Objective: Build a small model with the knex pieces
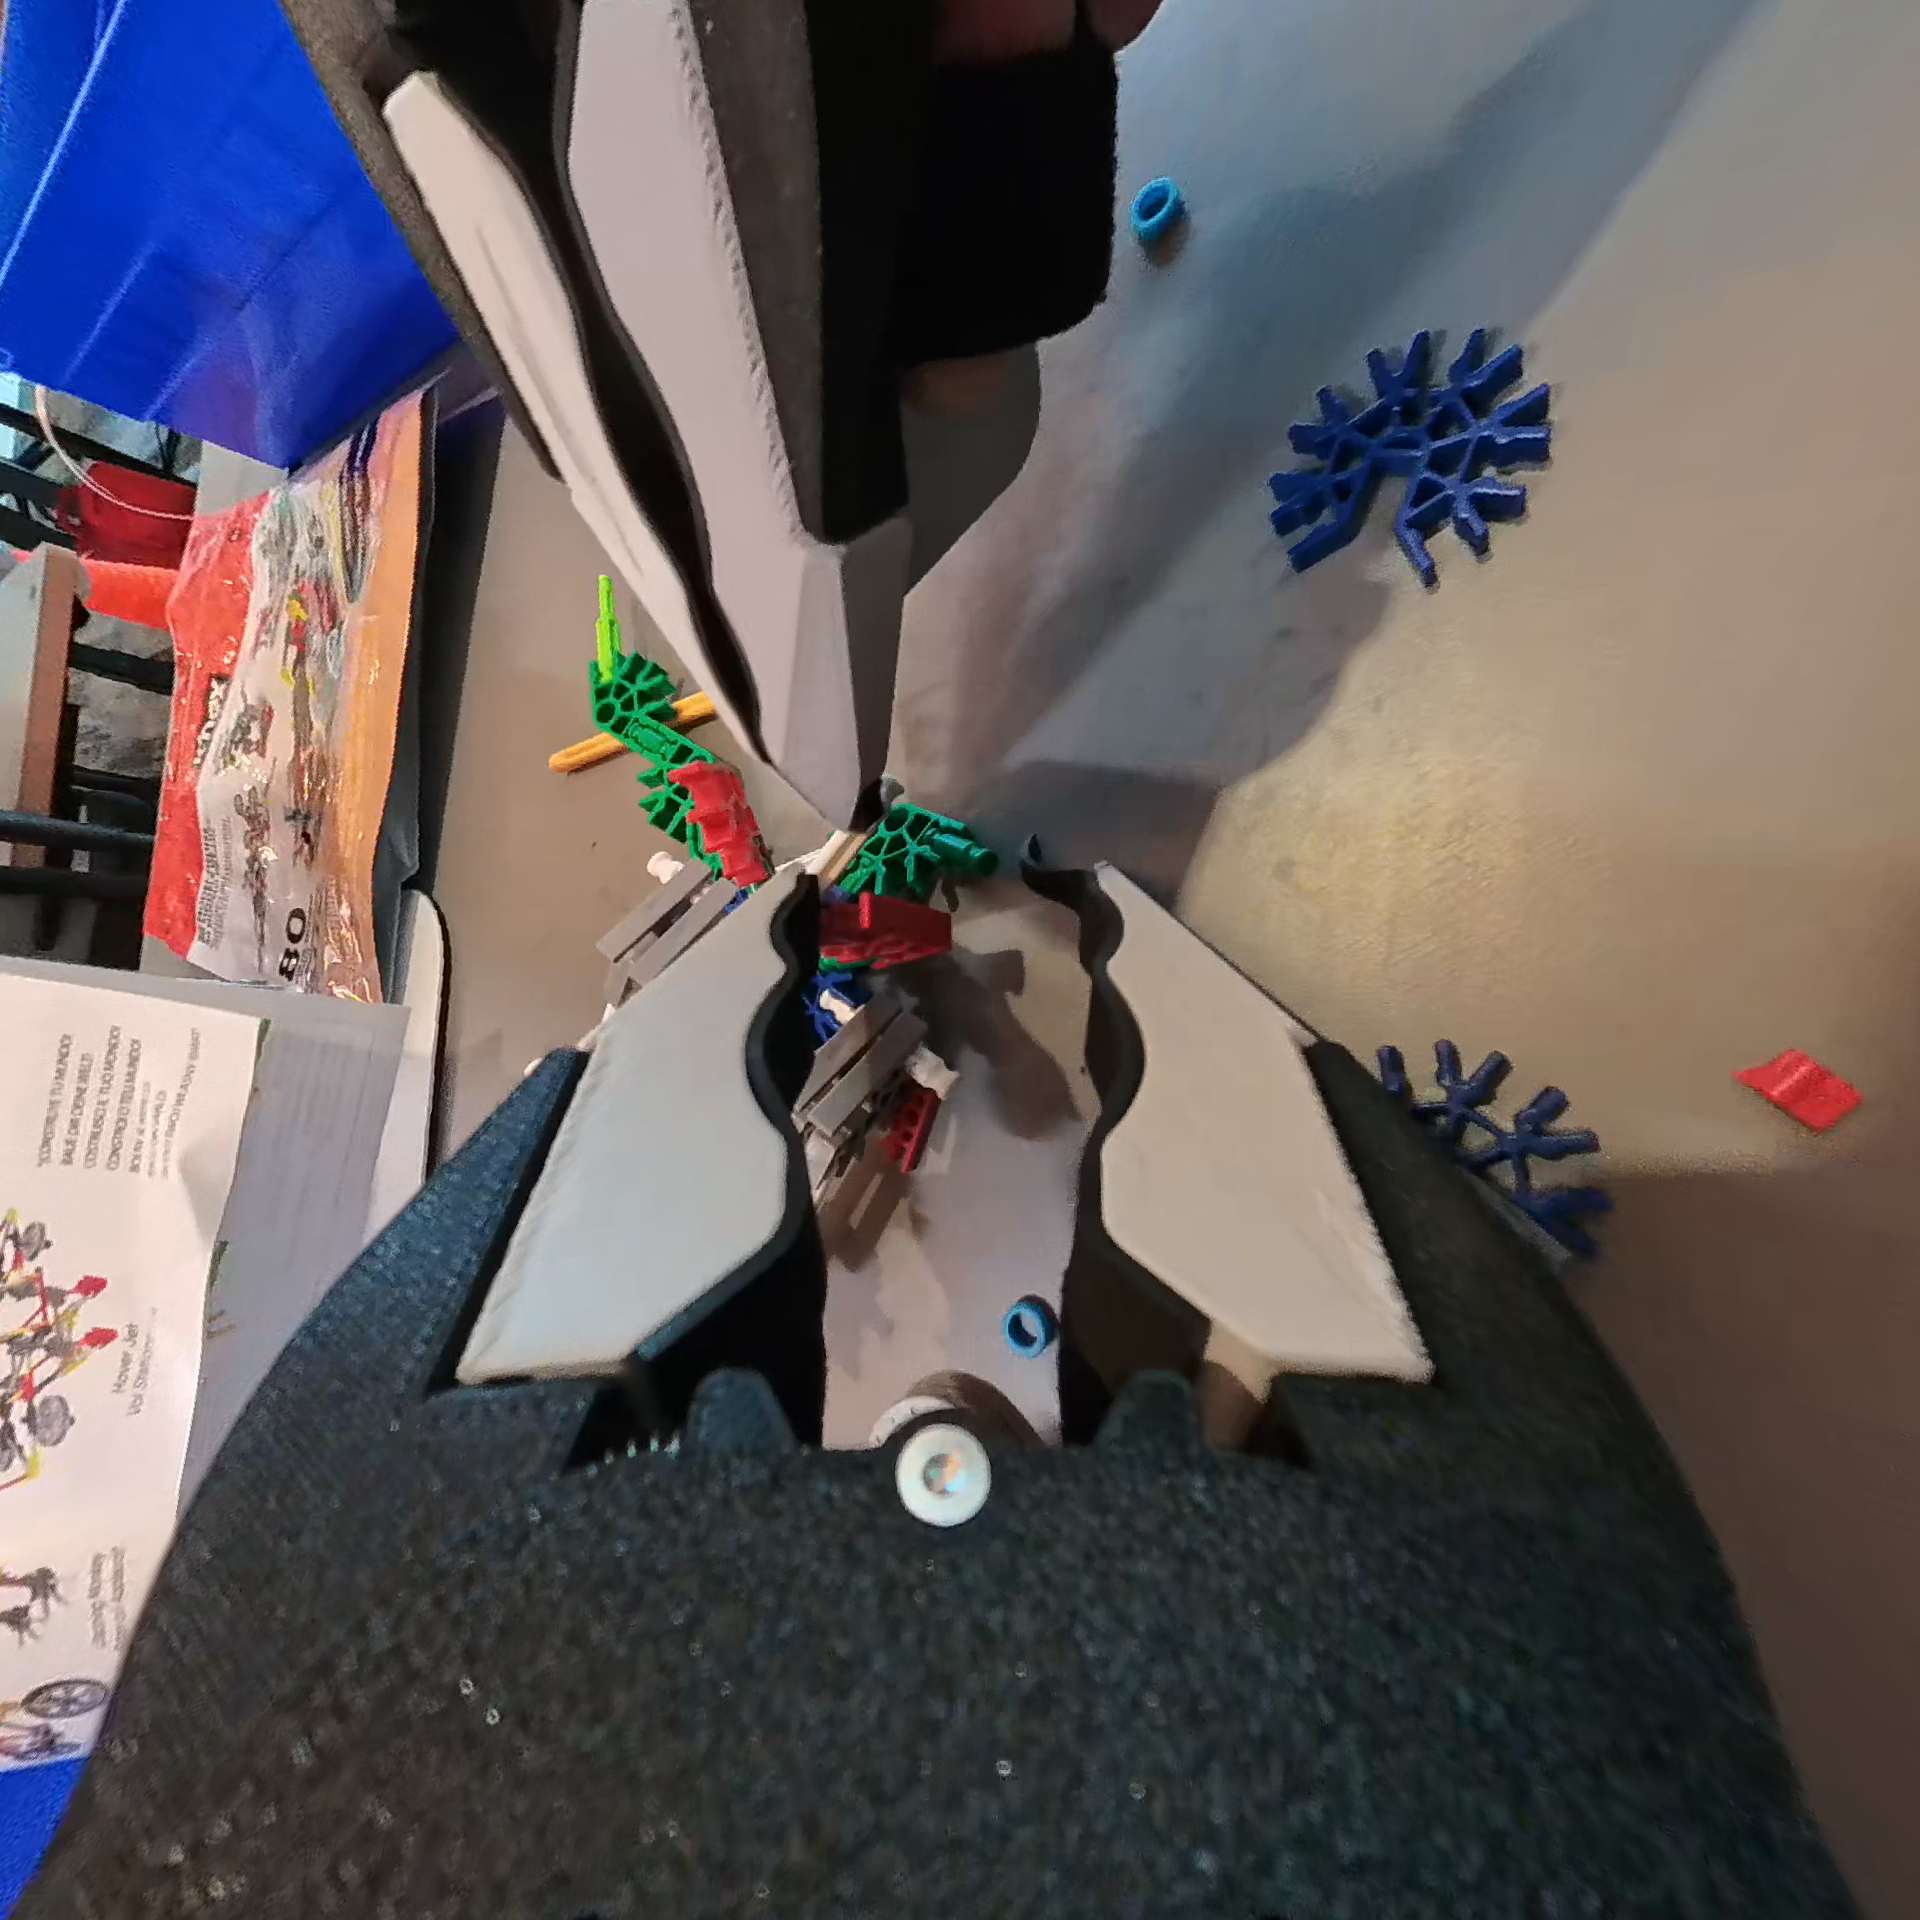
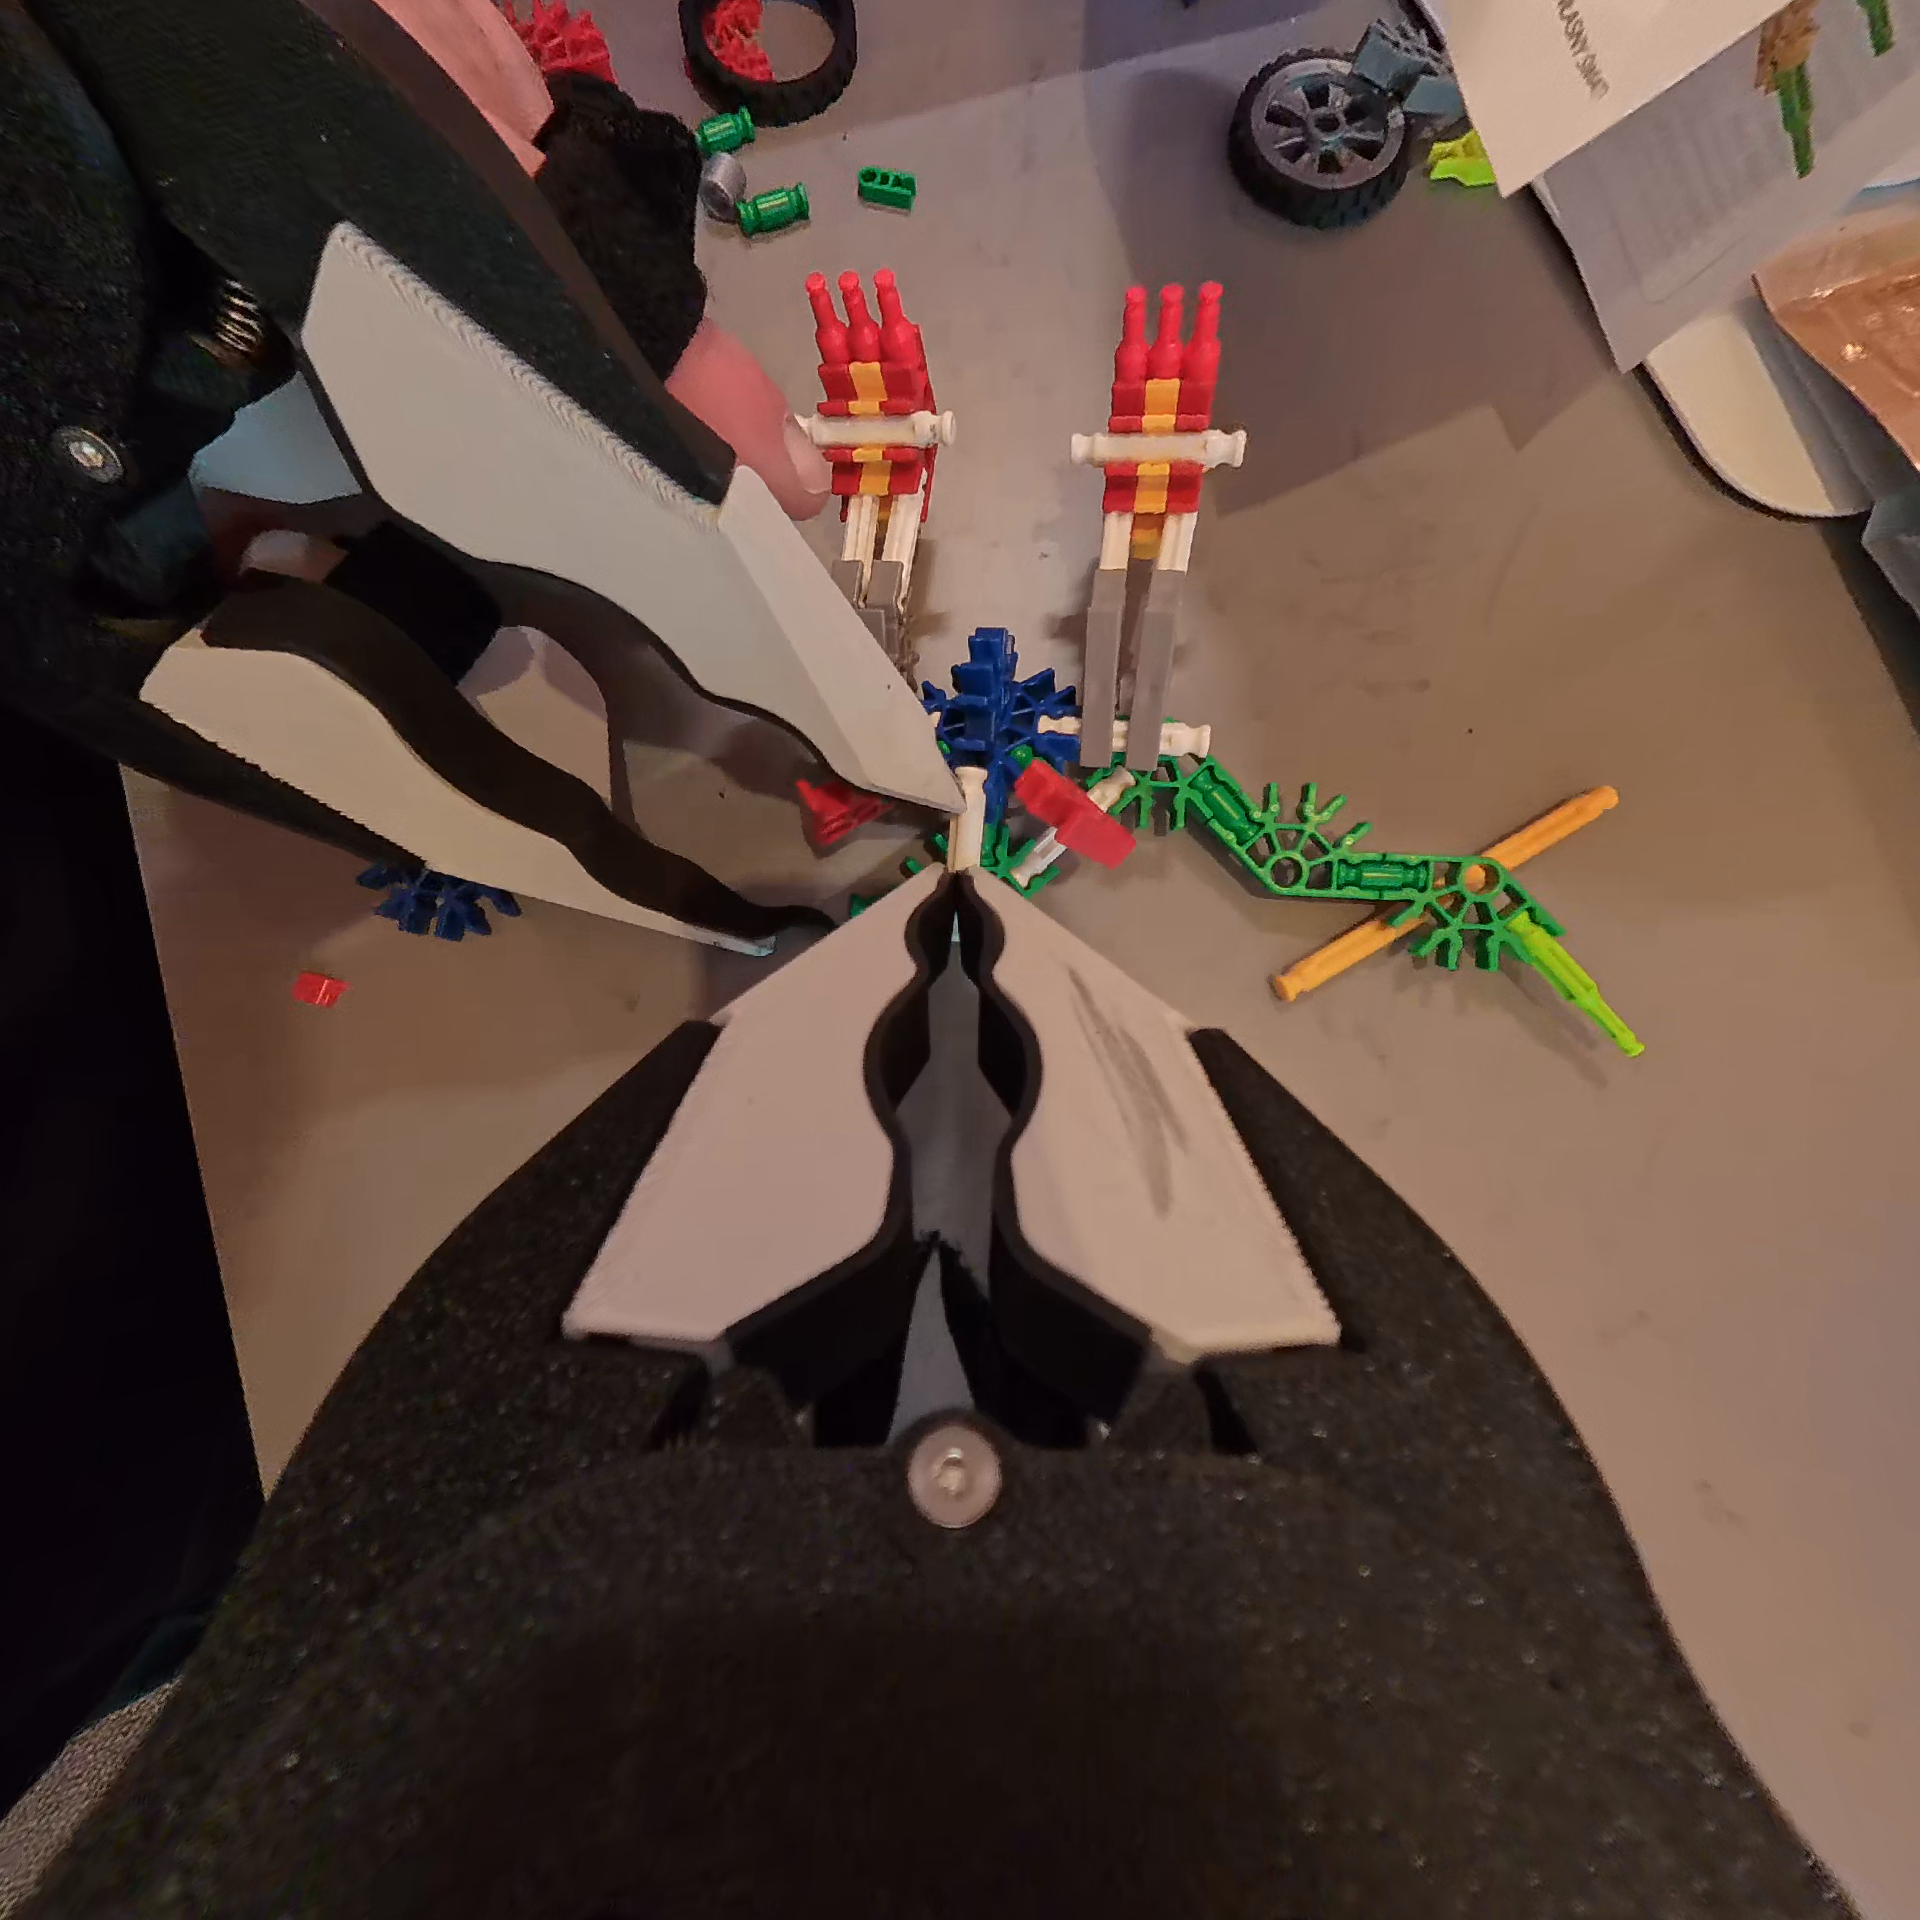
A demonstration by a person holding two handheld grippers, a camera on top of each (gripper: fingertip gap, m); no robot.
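Right gripper point(image 2: 954, 883) is clamped on white rod point(image 2: 968, 816) of toy assembly point(image 2: 997, 717); left gripper point(image 1: 935, 894), spread apart, is held just ahead.

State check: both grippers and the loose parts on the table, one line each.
left gripper: open, fingers either side of the construction-toy assembly.
right gripper: shut on white rod of the assembly.
green connector chain: flat on table, joined to the assembly.
orange rod: flat, under the chain's end.
grey wheel: on its side, partly under papers.
black tyre: loose, lying flat.
blue ring: loose on table.
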